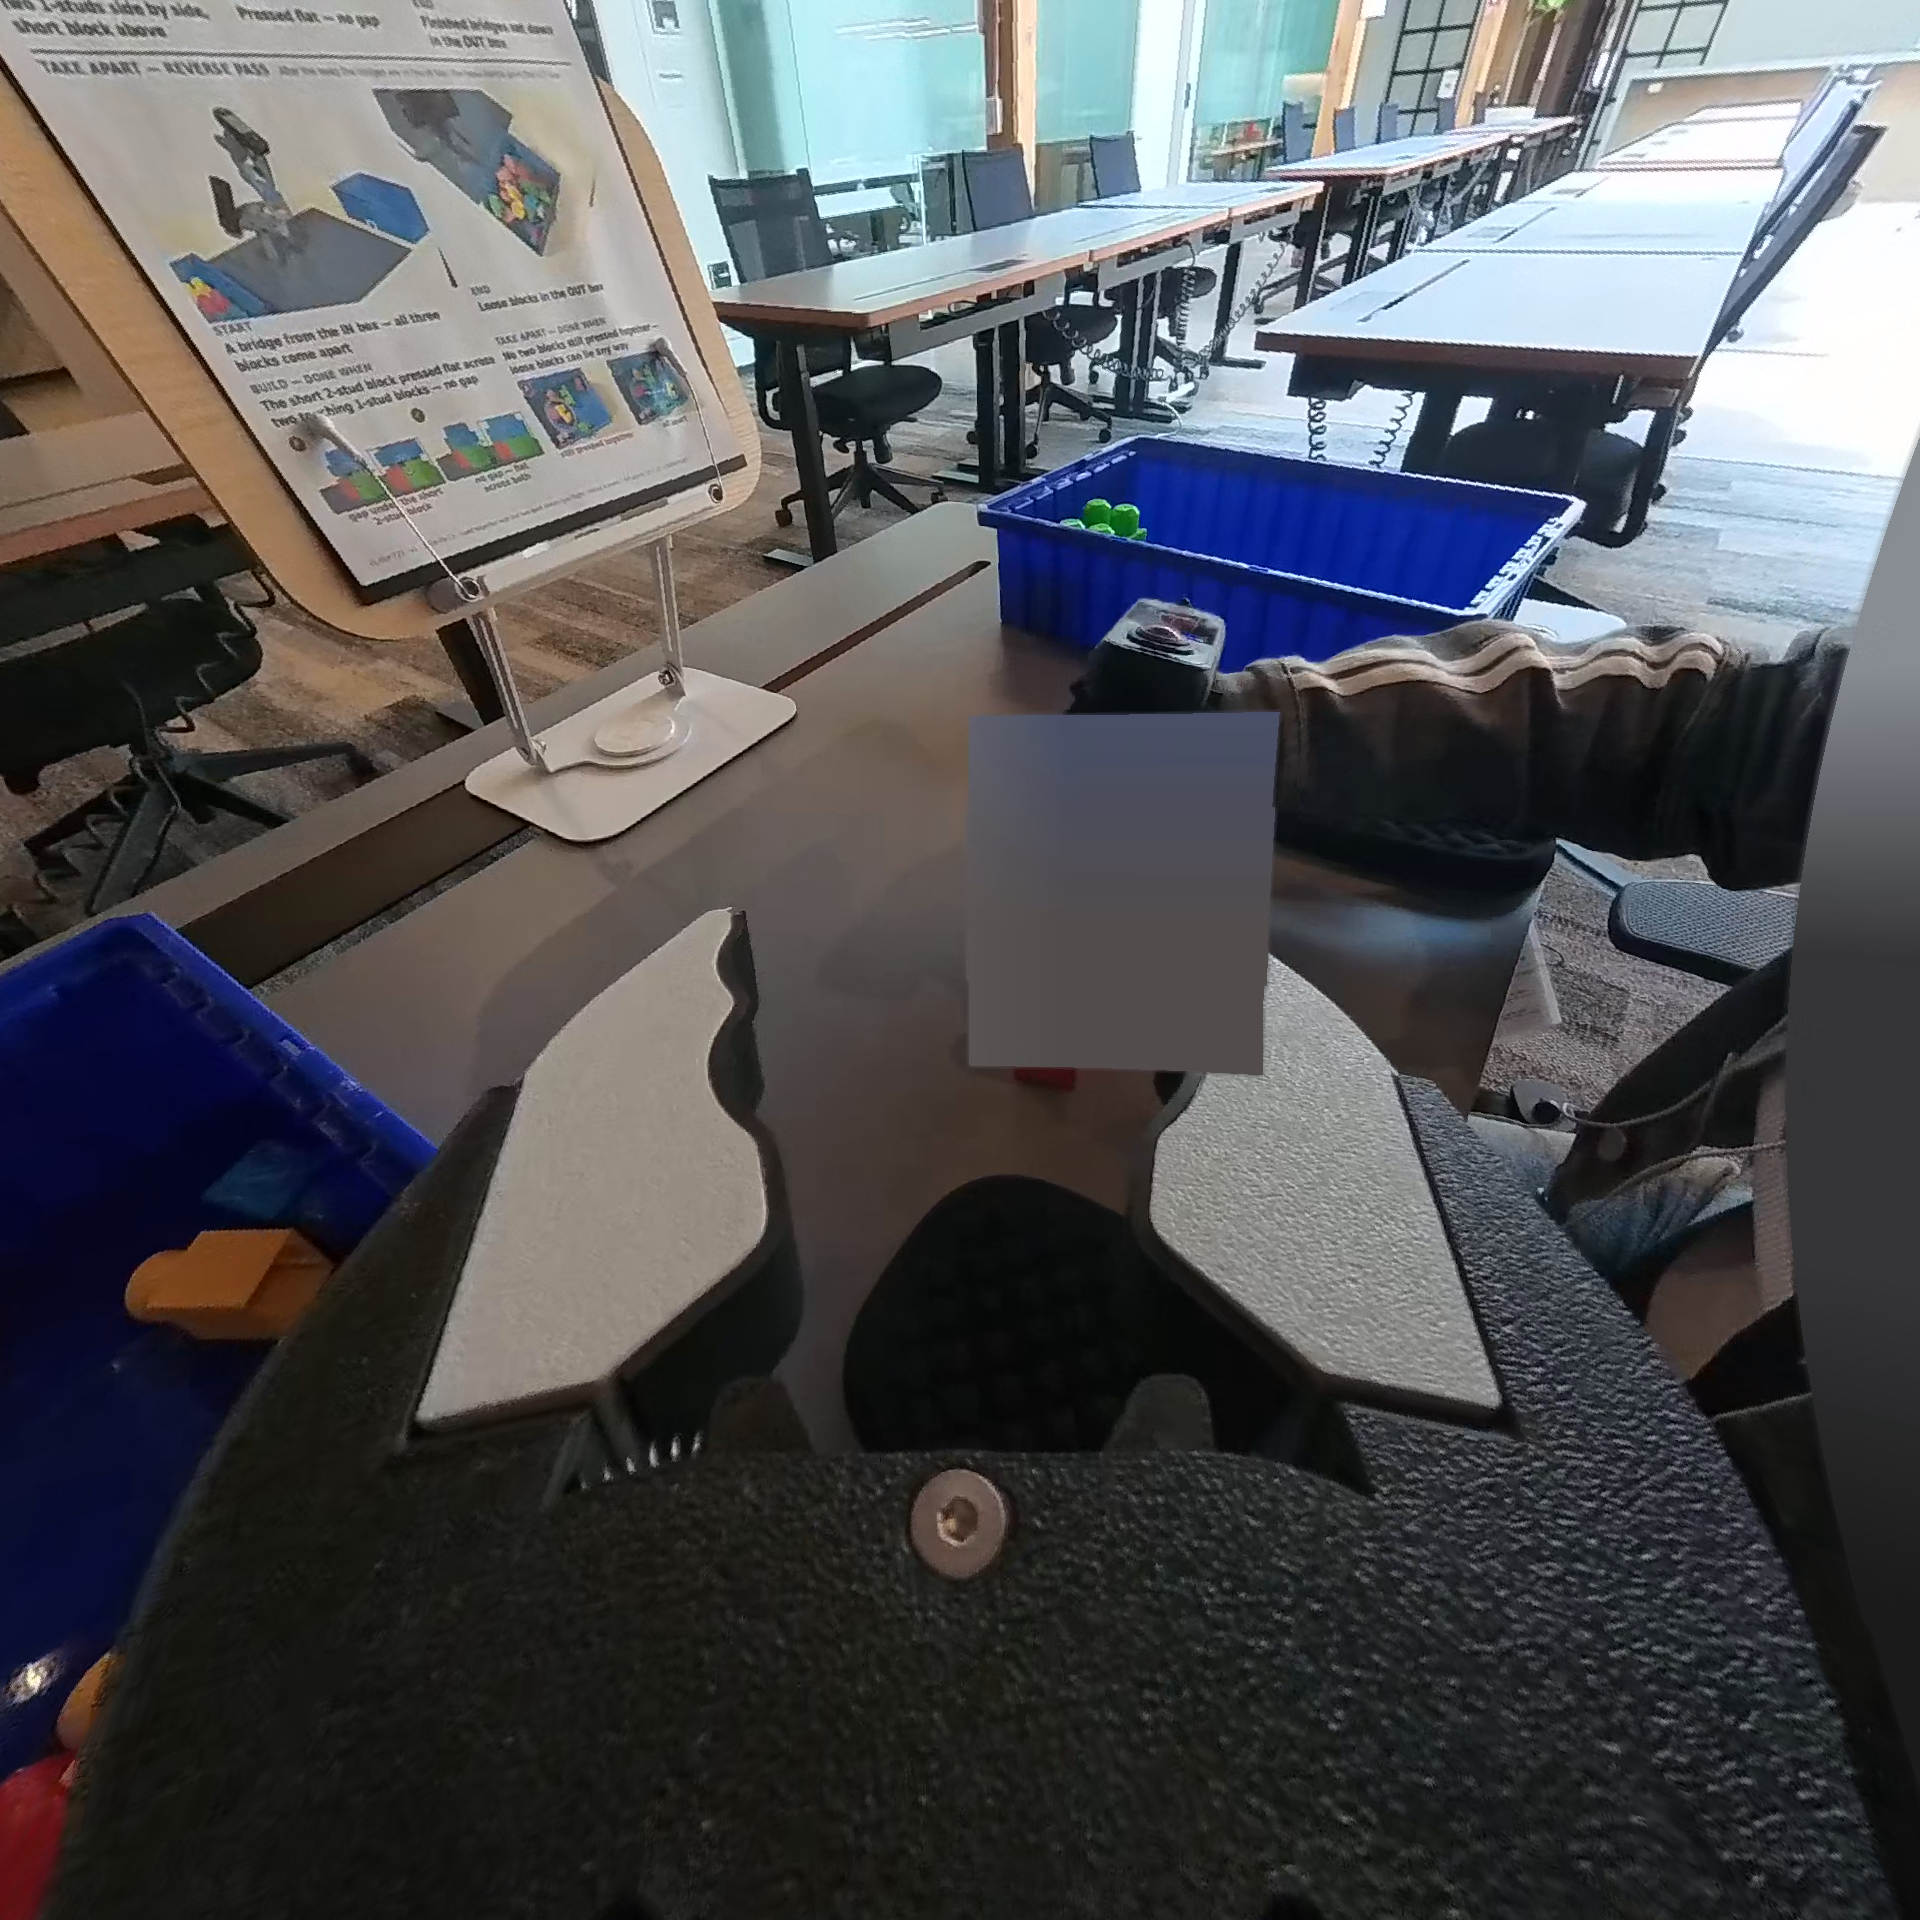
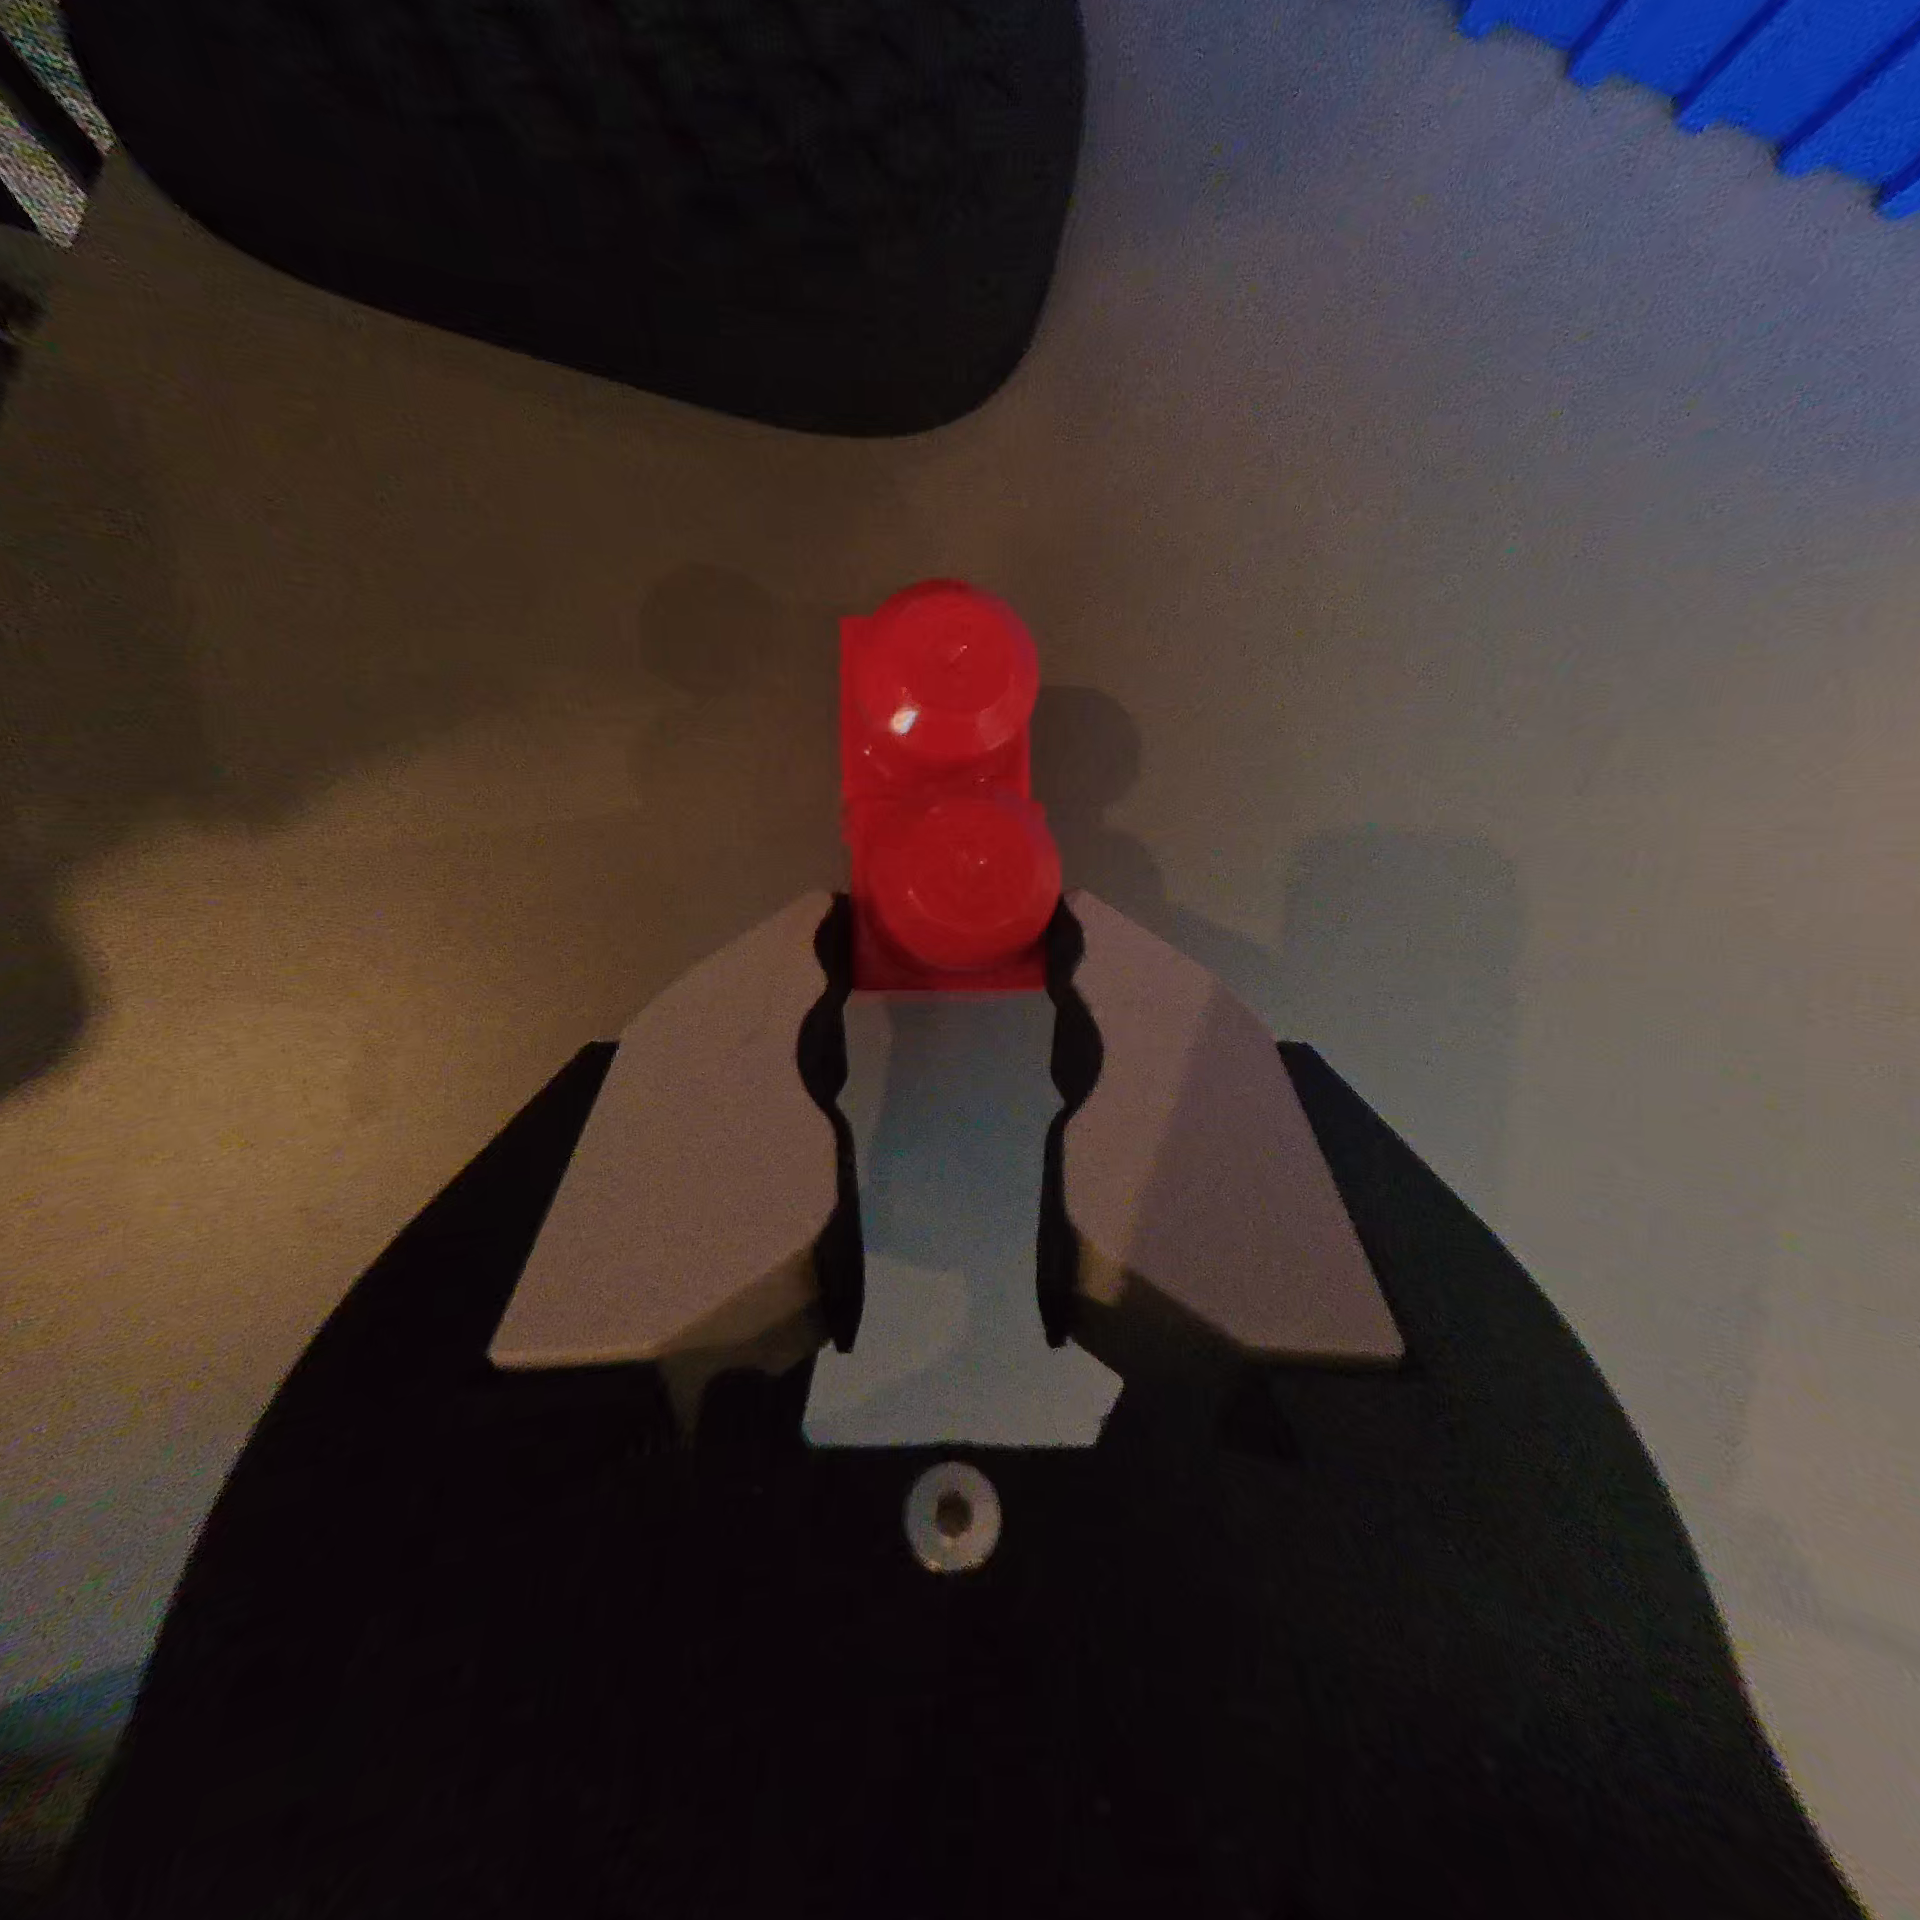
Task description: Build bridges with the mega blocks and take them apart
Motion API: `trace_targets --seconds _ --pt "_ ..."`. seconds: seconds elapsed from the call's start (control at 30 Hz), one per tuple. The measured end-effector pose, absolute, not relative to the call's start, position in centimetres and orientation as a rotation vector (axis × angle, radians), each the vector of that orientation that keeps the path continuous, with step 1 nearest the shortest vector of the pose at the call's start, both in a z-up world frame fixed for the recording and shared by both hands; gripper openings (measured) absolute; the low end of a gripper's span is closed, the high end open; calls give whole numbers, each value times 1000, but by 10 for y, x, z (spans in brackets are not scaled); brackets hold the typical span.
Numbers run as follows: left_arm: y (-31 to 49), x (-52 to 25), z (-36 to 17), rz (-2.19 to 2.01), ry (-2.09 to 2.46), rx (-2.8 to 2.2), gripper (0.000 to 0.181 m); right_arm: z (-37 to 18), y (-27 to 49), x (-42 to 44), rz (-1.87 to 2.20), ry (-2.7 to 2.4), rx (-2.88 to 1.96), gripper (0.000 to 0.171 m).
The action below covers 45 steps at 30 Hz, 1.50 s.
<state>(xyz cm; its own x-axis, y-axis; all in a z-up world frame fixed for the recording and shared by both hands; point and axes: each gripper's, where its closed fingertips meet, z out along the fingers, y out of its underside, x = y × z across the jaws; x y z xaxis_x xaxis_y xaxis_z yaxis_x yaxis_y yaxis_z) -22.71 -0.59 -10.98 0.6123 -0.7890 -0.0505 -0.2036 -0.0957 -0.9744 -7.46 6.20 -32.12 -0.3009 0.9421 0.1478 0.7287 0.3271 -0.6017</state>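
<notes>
In the right wrist view, two red single-stud blocks stand touching in a line on the grey table (image 2: 1455, 623), studs up. My right gripper (image 2: 951, 920) is shut on the near red block (image 2: 961, 894), one fingertip on each side. The far red block (image 2: 940, 681) stands free beyond the fingertips. In the left wrist view, my left gripper (image 1: 997, 966) is open and empty above the table (image 1: 831, 748). A sliver of red block (image 1: 1044, 1078) shows ahead of it. The right gripper's body (image 1: 1153, 655) and a sleeve (image 1: 1507, 748) are beyond.
A blue bin (image 1: 62, 1195) at the left holds orange (image 1: 223, 1283), blue and red blocks. A second blue bin (image 1: 1299, 603) at the far right holds green blocks (image 1: 1110, 516); its corner shows in the right wrist view (image 2: 1766, 94). An instruction sheet on a stand (image 1: 623, 758) is at the back left. One gripper's finger ends stand about 25 centimeters off the other's.
</notes>
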Motion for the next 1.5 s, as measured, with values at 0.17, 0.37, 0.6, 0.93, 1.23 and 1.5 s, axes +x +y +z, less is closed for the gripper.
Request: trace_targets --seconds 0.17,0.37,0.6,0.93,1.23,1.5 --pt "-6 -227 -111 -609 844 -1637 74 -324 59 -76 608 -2103 -1469 35" --pt "-7 -225 -113 -607 859 -1648 74 -322 59 -80 601 -2066 -1514 54" --pt "-8 -222 -118 -604 884 -1666 75 -326 54 -94 612 -2093 -1491 48" --pt "-8 -223 -121 -601 893 -1679 75 -325 52 -97 644 -2041 -1505 36" --pt "-7 -221 -123 -606 901 -1684 75 -325 48 -95 590 -1965 -1571 35" --pt "-10 -218 -125 -597 928 -1694 75 -325 46 -102 616 -1897 -1602 36"
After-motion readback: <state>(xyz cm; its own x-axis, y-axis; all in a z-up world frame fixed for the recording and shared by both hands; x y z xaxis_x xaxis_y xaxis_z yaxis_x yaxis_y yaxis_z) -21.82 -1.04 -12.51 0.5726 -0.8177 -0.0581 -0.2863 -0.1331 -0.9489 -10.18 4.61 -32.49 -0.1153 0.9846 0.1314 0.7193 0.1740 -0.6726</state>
